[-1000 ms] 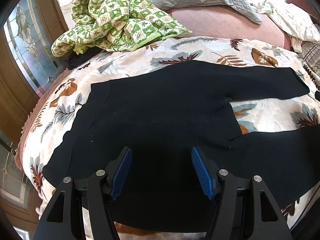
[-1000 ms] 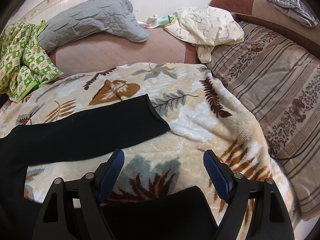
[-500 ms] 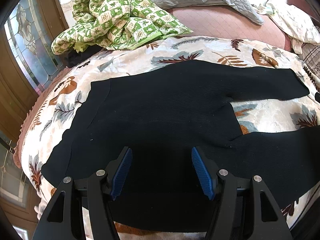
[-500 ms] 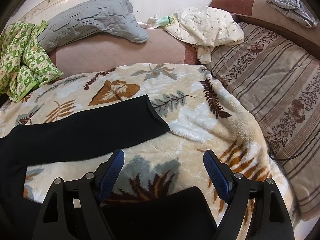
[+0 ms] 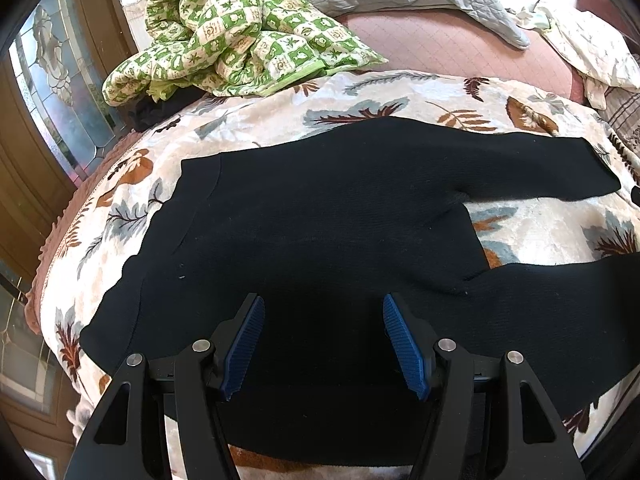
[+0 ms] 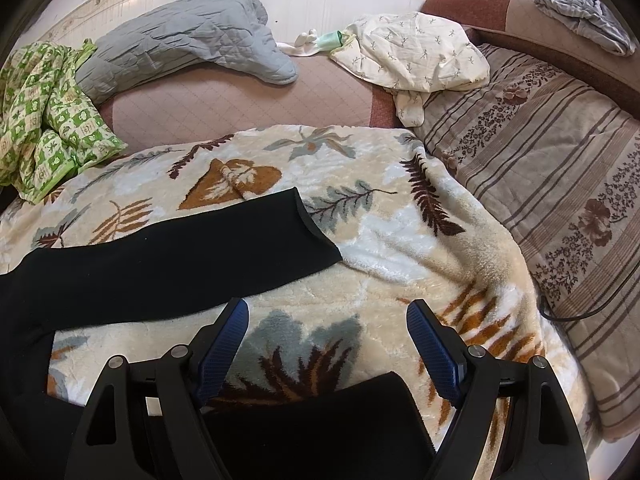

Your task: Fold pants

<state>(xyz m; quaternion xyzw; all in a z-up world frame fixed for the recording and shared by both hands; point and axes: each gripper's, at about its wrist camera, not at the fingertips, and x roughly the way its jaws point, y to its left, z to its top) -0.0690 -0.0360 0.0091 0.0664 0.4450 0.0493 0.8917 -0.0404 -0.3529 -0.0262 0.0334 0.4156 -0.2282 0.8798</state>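
Pants (image 5: 320, 220): black, spread flat on the leaf-print blanket (image 5: 540, 232) of a bed, waistband at left, legs splayed apart to the right.
Left gripper (image 5: 323, 342): jaws apart, poised above the seat of the pants, nothing between the pads.
Right gripper (image 6: 326, 346): jaws wide, empty, above the blanket between the two leg ends.
Behind: green checked cloth (image 5: 240, 28), grey quilt (image 6: 180, 40).

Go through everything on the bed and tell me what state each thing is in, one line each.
Black pants: spread flat, unfolded, legs apart.
Left tool: open, above the pants' waist end, holding nothing.
Right tool: open, empty, over the blanket.
Leaf-print blanket: spread under the pants.
Green checked cloth: crumpled.
Grey quilt: bunched.
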